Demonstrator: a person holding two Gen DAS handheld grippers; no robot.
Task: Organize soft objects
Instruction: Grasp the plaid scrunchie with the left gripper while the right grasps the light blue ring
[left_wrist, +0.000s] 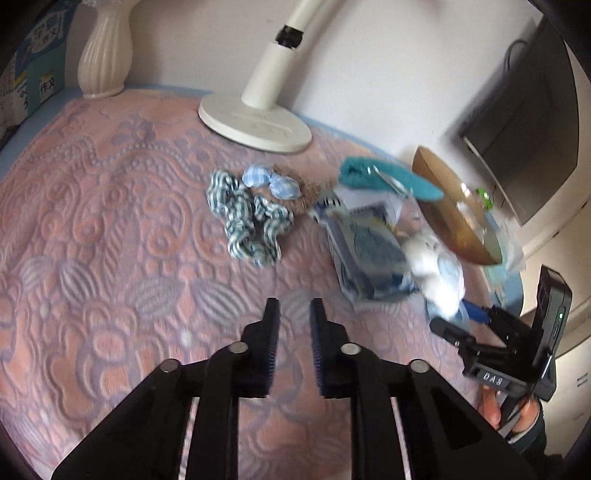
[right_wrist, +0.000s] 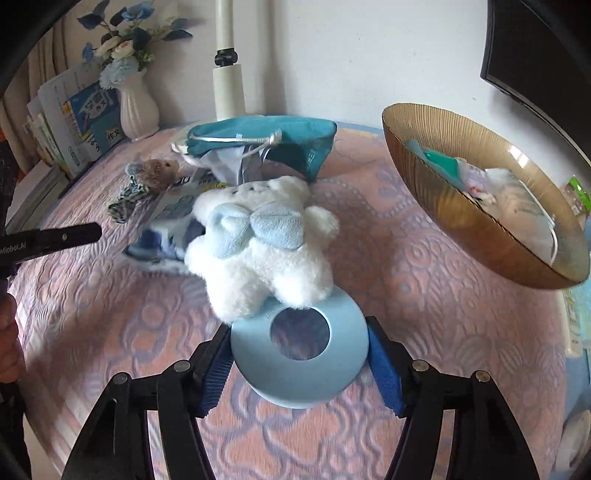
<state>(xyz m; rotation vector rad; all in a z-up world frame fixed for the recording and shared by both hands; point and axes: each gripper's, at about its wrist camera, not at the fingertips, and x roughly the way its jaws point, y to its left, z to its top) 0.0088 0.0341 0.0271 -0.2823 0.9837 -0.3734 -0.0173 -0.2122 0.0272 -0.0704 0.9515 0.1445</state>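
Pads of the right gripper (right_wrist: 299, 365) are pressed against the two sides of a pale blue ring (right_wrist: 300, 363), which is gripped flat between them. A white plush bear (right_wrist: 260, 245) with a light blue bow is seen attached at the far edge of the ring, just beyond the fingertips, resting over the pink patterned bedspread (right_wrist: 424, 295). Ahead and to the right of these tongs an amber ribbed bowl (right_wrist: 439, 192) is found, with soft items lying in it. Straight ahead, past the bear, a teal drawstring bag (right_wrist: 295, 133) is placed, with a packet (right_wrist: 173, 206) beside it.

No object is held by the left gripper (left_wrist: 293, 306); its jaws are set narrowly apart, with only bedspread seen between them. Ahead of these tongs a green-and-white striped fabric piece (left_wrist: 245, 221) is laid, touching a small brown plush toy (left_wrist: 299, 192) with blue checked ears. To the right of the left tongs the bear and the right gripper are seen. Further back a white lamp base (left_wrist: 255, 125) and a white vase (left_wrist: 105, 55) are stood.
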